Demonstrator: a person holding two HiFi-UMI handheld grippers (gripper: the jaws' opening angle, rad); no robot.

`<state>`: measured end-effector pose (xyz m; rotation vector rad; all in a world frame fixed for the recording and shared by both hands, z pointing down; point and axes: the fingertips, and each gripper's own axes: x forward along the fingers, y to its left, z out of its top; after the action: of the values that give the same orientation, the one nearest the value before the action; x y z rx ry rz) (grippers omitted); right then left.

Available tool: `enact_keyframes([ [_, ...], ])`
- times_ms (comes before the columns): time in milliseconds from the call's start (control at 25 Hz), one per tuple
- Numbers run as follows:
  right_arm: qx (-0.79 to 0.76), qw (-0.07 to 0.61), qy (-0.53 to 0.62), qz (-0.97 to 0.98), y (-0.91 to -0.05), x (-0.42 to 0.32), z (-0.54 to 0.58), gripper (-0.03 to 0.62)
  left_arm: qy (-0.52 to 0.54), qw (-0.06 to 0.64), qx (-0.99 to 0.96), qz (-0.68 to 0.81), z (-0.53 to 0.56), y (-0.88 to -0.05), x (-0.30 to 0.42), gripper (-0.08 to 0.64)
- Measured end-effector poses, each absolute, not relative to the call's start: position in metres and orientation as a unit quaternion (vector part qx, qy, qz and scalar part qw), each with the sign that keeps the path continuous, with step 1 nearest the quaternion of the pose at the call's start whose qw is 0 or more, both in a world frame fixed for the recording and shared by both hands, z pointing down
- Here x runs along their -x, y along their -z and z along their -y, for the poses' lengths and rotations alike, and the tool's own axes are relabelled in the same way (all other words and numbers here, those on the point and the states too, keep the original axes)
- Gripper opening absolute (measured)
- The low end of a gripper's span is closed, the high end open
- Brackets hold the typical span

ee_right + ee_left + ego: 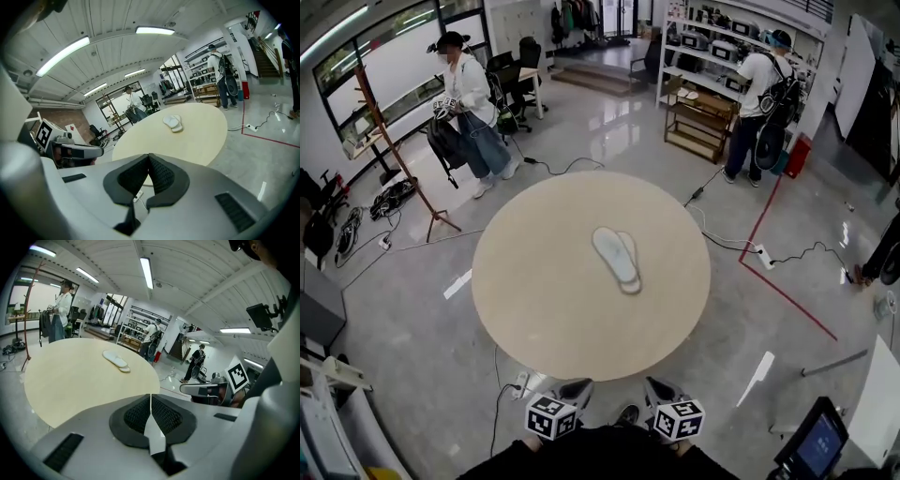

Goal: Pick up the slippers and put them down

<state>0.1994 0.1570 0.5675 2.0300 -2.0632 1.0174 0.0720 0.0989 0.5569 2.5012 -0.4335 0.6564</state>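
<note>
Slippers [617, 257]: white pair, one overlapping the other, flat on the table, just right of its middle; well apart from both grippers.
Table [534, 291]: round, pale wood top, on a grey glossy floor.
Left gripper [150, 398]: jaws closed, pads together at the tips, gripping nothing; held off the table's near edge, aimed across the top with the slippers ahead and to the left.
Right gripper [149, 157]: jaws closed pad to pad, empty; just right of the left one, also short of the near edge.
Far left: person in white top [469, 103] standing near a wooden coat stand [394, 155].
Far right: person with backpack [761, 94] facing shelves [703, 56].
Floor, right: red line [773, 244], with a power strip [763, 257] beside it.
</note>
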Motion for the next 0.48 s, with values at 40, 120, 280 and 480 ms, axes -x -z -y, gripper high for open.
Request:
enact_keyframes([
  [40,-0.658,0.036,-0.334,0.674,-0.57,-0.206,-0.155,0.006,-0.245,0.256,-0.921,0.164,-0.098,-0.558,-0.078,0.023],
  [120,-0.652,0.036,-0.339,0.677,-0.575,-0.216,-0.151,0.006,-0.25,0.257,-0.918,0.17,-0.097,-0.561,-0.087,0.023],
  [280,-0.644,0.033,-0.351,0.679,-0.584,-0.233,-0.137,0.006,-0.252,0.262,-0.914,0.18,-0.082,-0.561,-0.102,0.023],
  [480,-0.644,0.037,-0.348,0.68,-0.584,-0.241,-0.101,0.006,-0.249,0.274,-0.911,0.182,-0.048,-0.564,-0.111,0.023],
])
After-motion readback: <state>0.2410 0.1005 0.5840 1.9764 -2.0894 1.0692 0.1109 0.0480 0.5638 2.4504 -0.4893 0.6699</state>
